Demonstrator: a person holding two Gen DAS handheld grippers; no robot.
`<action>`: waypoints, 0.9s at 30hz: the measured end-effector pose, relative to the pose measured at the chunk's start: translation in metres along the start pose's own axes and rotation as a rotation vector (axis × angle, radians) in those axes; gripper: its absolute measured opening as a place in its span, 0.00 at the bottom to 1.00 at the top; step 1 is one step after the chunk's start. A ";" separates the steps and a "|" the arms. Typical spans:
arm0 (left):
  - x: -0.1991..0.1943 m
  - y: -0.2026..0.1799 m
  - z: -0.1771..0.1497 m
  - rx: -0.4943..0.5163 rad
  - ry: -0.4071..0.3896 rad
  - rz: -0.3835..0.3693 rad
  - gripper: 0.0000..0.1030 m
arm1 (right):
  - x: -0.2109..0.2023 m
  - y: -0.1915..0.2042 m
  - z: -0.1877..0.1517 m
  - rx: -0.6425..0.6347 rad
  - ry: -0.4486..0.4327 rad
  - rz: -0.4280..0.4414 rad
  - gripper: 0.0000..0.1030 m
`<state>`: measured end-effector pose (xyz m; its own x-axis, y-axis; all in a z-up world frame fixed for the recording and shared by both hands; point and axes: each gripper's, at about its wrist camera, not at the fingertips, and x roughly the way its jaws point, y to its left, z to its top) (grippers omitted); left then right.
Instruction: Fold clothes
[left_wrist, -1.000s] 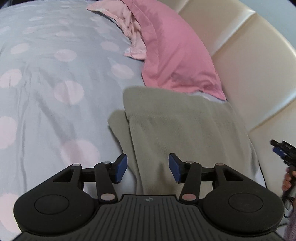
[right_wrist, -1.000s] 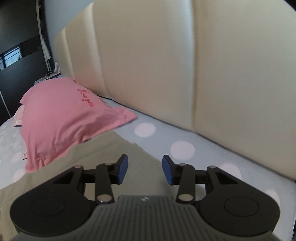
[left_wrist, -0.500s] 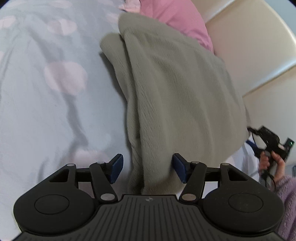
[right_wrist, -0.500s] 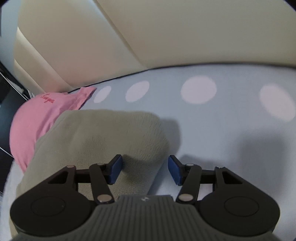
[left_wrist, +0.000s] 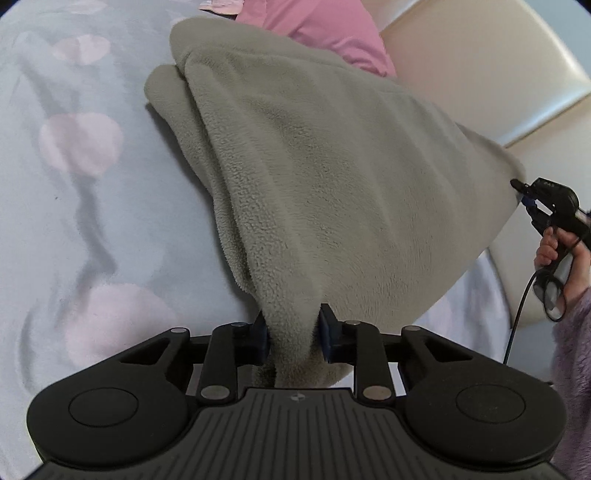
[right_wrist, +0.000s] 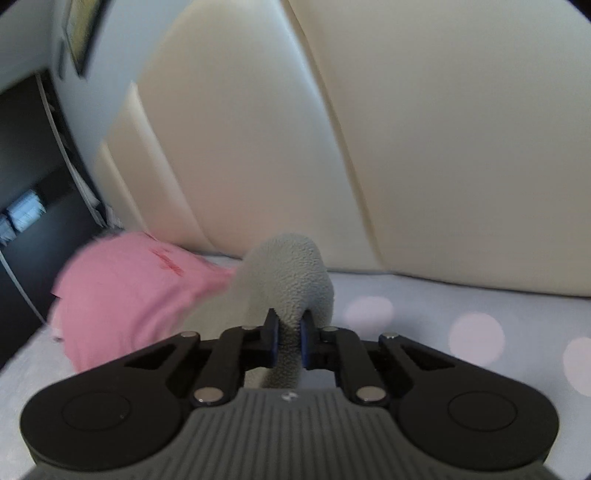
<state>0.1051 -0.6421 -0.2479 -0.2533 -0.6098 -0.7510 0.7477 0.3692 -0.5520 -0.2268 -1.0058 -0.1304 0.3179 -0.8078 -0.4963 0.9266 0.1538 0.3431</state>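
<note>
left gripper (left_wrist: 291, 338): jaws have just been closing; now pinching a bunched corner of the grey fleece (left_wrist: 332, 177), fabric squeezed between both blue pads, a tail of it hanging down past them.
right gripper (right_wrist: 290, 339): jaws have just been closing too; nearly together, clamped on another corner, a rounded fold of fleece bulging up just ahead of the pads. Frame is motion-blurred.
fleece position: lies ahead of the left jaws, spread over the spotted bedsheet (left_wrist: 81, 206); held edge looks lifted and taut between the two pinch points, the rest resting on the bed.
key relation: gripped edge runs from the left jaws across to the right one, seen in the left wrist view at far right (left_wrist: 526, 195), held by a hand (left_wrist: 569, 258) in a fuzzy sleeve. Long axis of the piece runs away from that edge toward the pink pillow (left_wrist: 332, 29).
nearer hand: neither, by my read; each holds one end of the same edge.
next move (judgement): carry both corners together over the far side, kept level so the fold lands square.
far: pillow touches the fleece's far end; cream padded headboard (right_wrist: 406, 129) behind.
</note>
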 end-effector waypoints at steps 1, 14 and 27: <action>0.000 0.001 0.000 -0.003 0.002 -0.001 0.22 | 0.005 -0.003 -0.004 -0.002 0.024 -0.032 0.12; -0.054 -0.026 -0.010 0.146 -0.068 0.146 0.28 | -0.023 -0.040 -0.024 -0.036 0.136 -0.159 0.31; -0.210 -0.069 -0.056 0.271 -0.323 0.273 0.28 | -0.185 0.038 0.002 -0.243 0.165 0.063 0.55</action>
<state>0.0721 -0.5002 -0.0727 0.1448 -0.7184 -0.6804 0.9036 0.3762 -0.2049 -0.2509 -0.8513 -0.0237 0.3865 -0.6921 -0.6096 0.9185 0.3488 0.1863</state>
